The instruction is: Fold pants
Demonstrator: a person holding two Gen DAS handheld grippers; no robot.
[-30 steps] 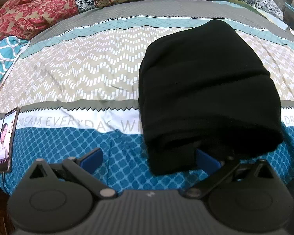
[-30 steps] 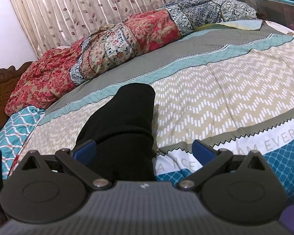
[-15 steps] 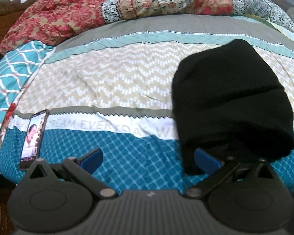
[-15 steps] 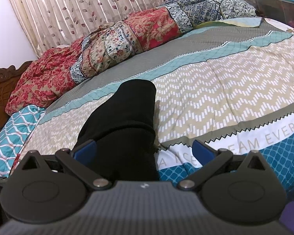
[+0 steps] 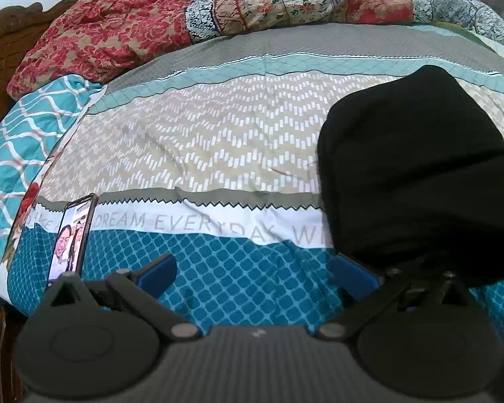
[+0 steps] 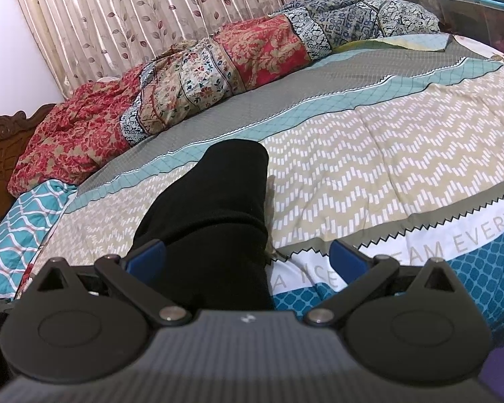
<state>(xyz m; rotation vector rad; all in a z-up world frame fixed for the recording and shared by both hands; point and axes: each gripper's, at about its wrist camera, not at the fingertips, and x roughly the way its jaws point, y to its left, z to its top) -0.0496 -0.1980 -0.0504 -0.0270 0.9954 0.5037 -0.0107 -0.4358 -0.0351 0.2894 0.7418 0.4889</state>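
Note:
The black pants [image 5: 416, 174] lie folded into a thick bundle on the patterned bedspread [image 5: 218, 147]. In the left wrist view they are at the right, and their near edge overlaps my right blue finger. My left gripper [image 5: 252, 268] is open and empty over the blue band of the spread. In the right wrist view the pants [image 6: 218, 208] run from the middle down to my left finger. My right gripper [image 6: 248, 258] is open and empty, with the near end of the pants between its jaws.
A phone [image 5: 72, 238] with a lit screen lies near the bed's left edge. A bunched floral quilt [image 6: 218, 63] lies along the far side, with a curtain [image 6: 134, 10] behind it. A teal patterned pillow [image 5: 20, 134] and a wooden headboard [image 6: 0, 154] are at the left.
My left gripper has pulled back and to the left, so the pants have shifted to the right of its view. My right gripper has drawn back slightly. Both stay open.

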